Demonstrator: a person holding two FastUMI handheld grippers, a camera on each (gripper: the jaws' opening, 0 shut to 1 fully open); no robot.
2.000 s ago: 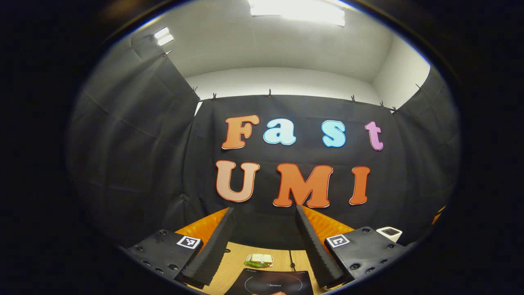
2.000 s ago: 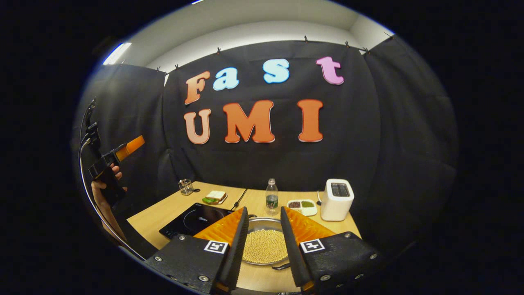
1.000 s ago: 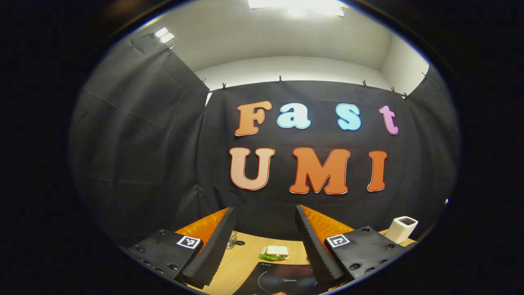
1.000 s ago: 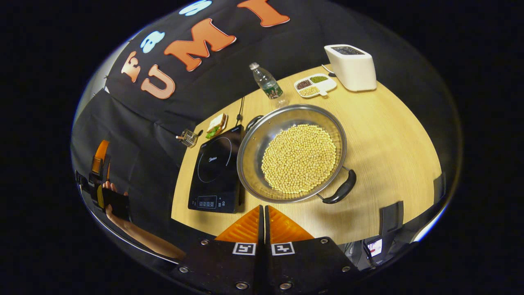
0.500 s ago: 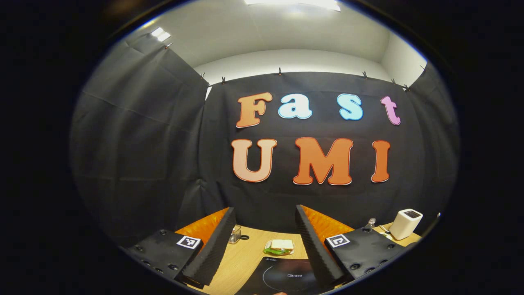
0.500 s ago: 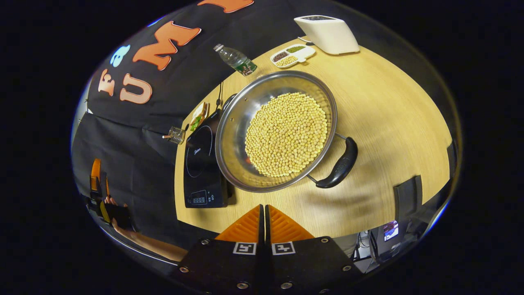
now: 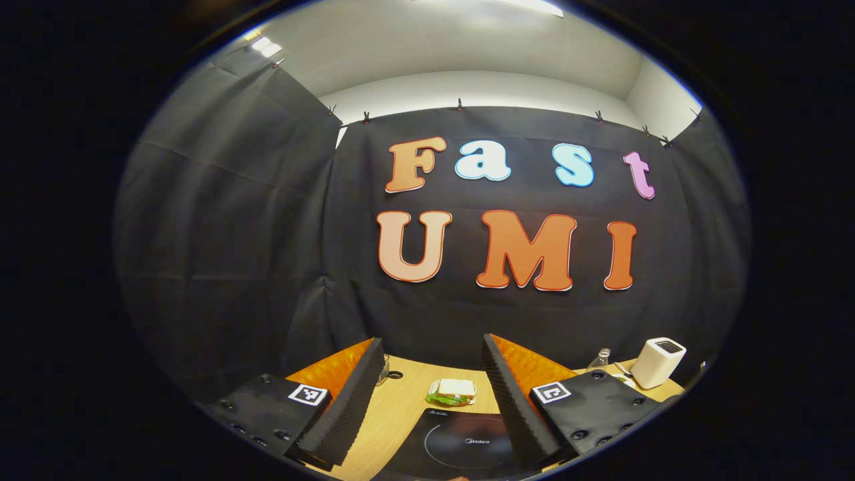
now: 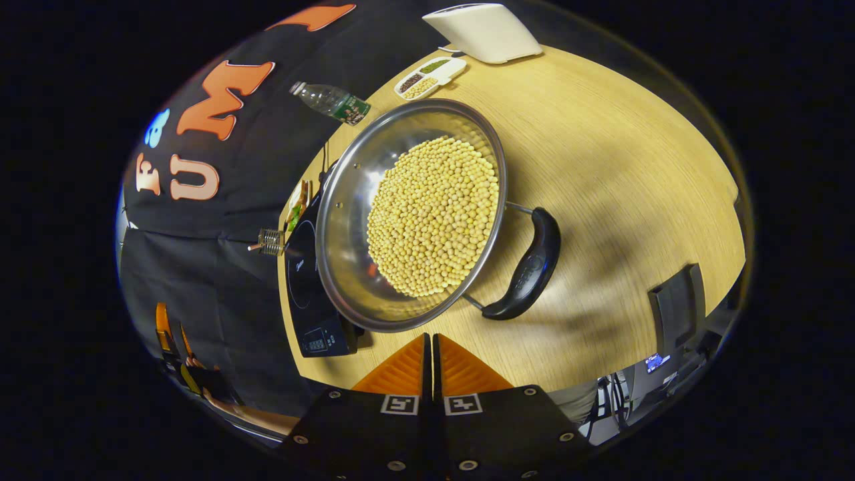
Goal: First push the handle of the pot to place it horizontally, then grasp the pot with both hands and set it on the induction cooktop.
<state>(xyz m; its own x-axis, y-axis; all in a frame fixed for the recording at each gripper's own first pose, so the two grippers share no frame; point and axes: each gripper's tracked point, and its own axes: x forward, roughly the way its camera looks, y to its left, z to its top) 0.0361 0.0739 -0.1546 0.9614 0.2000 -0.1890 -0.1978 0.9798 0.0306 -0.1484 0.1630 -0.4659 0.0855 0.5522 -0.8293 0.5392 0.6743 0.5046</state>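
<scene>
The pot (image 8: 347,220), which we find holding yellow beans (image 8: 434,214), sits on the table (image 8: 614,167) beside the cooktop (image 8: 304,280), black handle (image 8: 528,267) nearest the closed right gripper (image 8: 428,347); left gripper (image 7: 427,381) wide, empty.

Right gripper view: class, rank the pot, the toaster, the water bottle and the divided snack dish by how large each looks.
1. Pot, nearest the camera.
2. Toaster.
3. Water bottle and divided snack dish: these look alike, so unranked.

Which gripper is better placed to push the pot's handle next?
Right. The right gripper, shut, looks down on the pot with its black handle close ahead. The left gripper is open, facing the wall above the induction cooktop.
</scene>
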